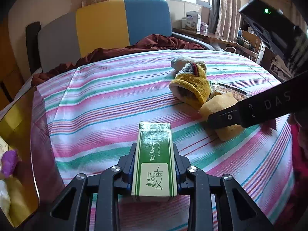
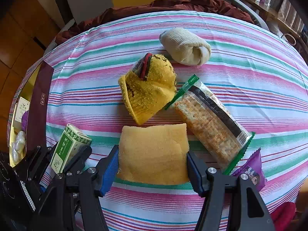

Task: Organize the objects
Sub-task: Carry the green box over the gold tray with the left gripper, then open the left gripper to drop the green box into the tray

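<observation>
My left gripper (image 1: 155, 154) is shut on a green and cream box (image 1: 154, 161), held above the striped cloth; it also shows in the right wrist view (image 2: 67, 150). My right gripper (image 2: 153, 159) is wide open, its blue pads (image 2: 110, 165) on either side of a folded yellow cloth (image 2: 154, 154) lying on the table, touching or nearly touching its edges. Beyond it lie a yellow knit sock bundle (image 2: 149, 90), a cream sock roll (image 2: 185, 47), a cracker pack (image 2: 209, 123) and a purple packet (image 2: 252, 169).
The striped tablecloth (image 2: 77, 77) covers the table. A gold-lined box (image 1: 17, 127) with a purple item and white items sits at the left edge. A dark red blanket (image 1: 157, 42) and a coloured chair (image 1: 119, 19) stand behind.
</observation>
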`<state>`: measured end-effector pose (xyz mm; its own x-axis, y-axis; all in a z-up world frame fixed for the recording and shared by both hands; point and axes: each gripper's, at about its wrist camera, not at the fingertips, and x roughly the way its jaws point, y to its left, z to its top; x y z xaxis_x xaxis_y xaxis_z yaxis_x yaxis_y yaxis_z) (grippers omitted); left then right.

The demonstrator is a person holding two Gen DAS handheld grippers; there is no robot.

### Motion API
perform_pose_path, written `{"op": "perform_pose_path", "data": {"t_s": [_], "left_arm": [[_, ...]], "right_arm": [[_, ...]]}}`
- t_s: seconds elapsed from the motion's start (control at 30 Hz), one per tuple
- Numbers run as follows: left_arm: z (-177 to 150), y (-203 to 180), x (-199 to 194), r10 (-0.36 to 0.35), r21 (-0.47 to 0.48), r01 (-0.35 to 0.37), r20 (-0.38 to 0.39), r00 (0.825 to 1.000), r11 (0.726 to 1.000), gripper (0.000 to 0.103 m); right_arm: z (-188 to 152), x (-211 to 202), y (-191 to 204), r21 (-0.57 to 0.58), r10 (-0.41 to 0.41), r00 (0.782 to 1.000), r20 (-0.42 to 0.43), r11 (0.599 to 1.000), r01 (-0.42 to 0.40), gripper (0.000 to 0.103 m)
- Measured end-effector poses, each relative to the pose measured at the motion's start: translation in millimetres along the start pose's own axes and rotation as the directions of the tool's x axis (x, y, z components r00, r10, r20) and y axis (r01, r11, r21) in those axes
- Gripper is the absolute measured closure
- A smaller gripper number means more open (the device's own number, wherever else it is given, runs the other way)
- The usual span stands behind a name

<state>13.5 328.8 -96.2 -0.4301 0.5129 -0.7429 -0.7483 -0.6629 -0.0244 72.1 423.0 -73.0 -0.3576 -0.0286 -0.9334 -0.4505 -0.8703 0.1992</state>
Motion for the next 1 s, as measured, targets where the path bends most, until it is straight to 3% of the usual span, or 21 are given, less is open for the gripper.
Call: {"op": "perform_pose_path", "data": {"t_s": [0.13,0.23,0.33,0.47,0.53,0.73,0.9,1.0], "left_arm": [[8,23,-33,-0.031,-0.087,0.031,-0.001,1.0,0.996,0.072],[27,56,-72,-0.045,-0.164,0.053,0.055,0.997,0.985,0.072],[46,107,-91,0.017,-0.228,-0.005,0.05,0.999,0.974,0.072],[50,197,-78,0.059,-0.407,-0.078,-0.06,0.996,0.91,0.072],[47,236,-69,0.116,-0.457,-0.15,-0.103,0.988,0.877,0.072],[32,296,-33,0.159,-0.559,-0.258,-0.219,0.963,0.788,0.072],[34,313,-21,0.199,-0.577,-0.307,-0.243,0.949,0.757,0.071],[37,311,-16,0.223,-0.558,-0.322,-0.239,0.945,0.765,0.057]], "right_arm": [[-1,0,2,-0.003,-0.002,1.0,-0.001,1.0,0.002,0.038],[-1,1,3,-0.003,-0.003,1.0,0.0,1.0,0.003,0.038],[-2,2,5,-0.009,-0.011,1.0,0.001,1.0,0.011,0.038],[-2,0,4,-0.014,-0.016,1.0,0.002,1.0,0.016,0.038],[-2,0,4,-0.015,-0.016,1.0,-0.001,1.0,0.016,0.038],[-2,1,3,-0.013,-0.012,1.0,-0.004,1.0,0.012,0.038],[-2,1,3,-0.014,-0.011,1.0,-0.005,1.0,0.011,0.038],[-2,1,3,-0.012,-0.009,1.0,-0.005,1.0,0.009,0.038]]}}
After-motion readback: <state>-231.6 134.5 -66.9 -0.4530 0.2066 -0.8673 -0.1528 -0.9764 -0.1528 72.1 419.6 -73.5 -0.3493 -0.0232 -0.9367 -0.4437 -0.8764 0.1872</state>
